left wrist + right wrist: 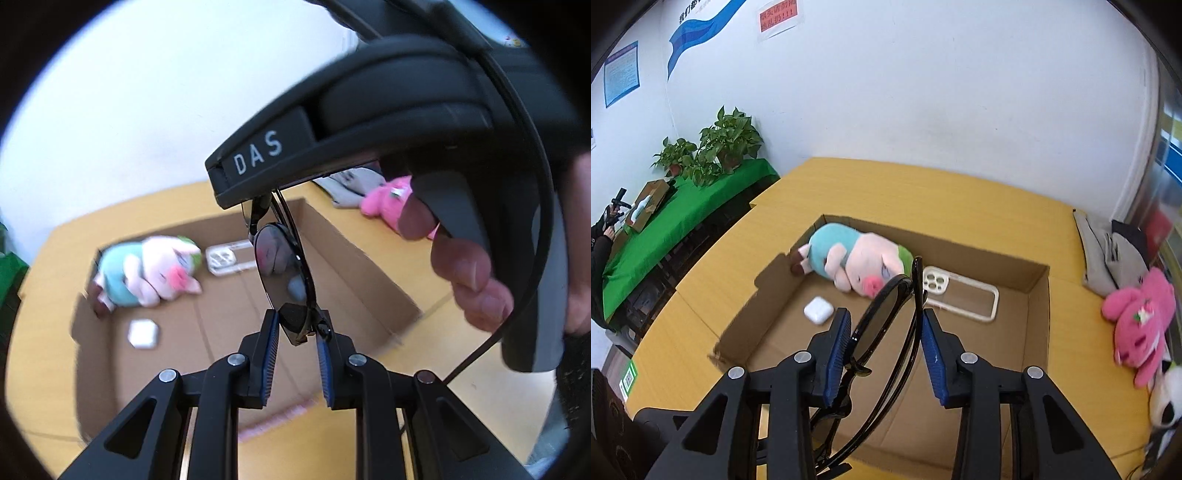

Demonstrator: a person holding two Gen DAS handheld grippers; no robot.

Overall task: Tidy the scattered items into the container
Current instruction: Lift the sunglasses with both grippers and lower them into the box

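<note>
Black sunglasses [882, 325] hang over an open cardboard box [1038, 295] on the yellow table. My right gripper [884, 328] is shut on them, blue pads against lens and temple. In the left wrist view my left gripper [295, 334] is shut on the other lens of the sunglasses [280, 266], while the right gripper's black body [369, 110], held by a hand [465, 266], clamps their upper end. The box [351, 251] holds a plush pig [860, 262], a clear phone case [960, 295] and a white earbud case [818, 310].
A pink plush rabbit [1141, 325], a grey cloth bag [1108, 254] and a black-and-white plush [1167, 398] lie on the table right of the box. At far left stands a green-covered table [687, 206] with potted plants, and a person [602, 240] beside it.
</note>
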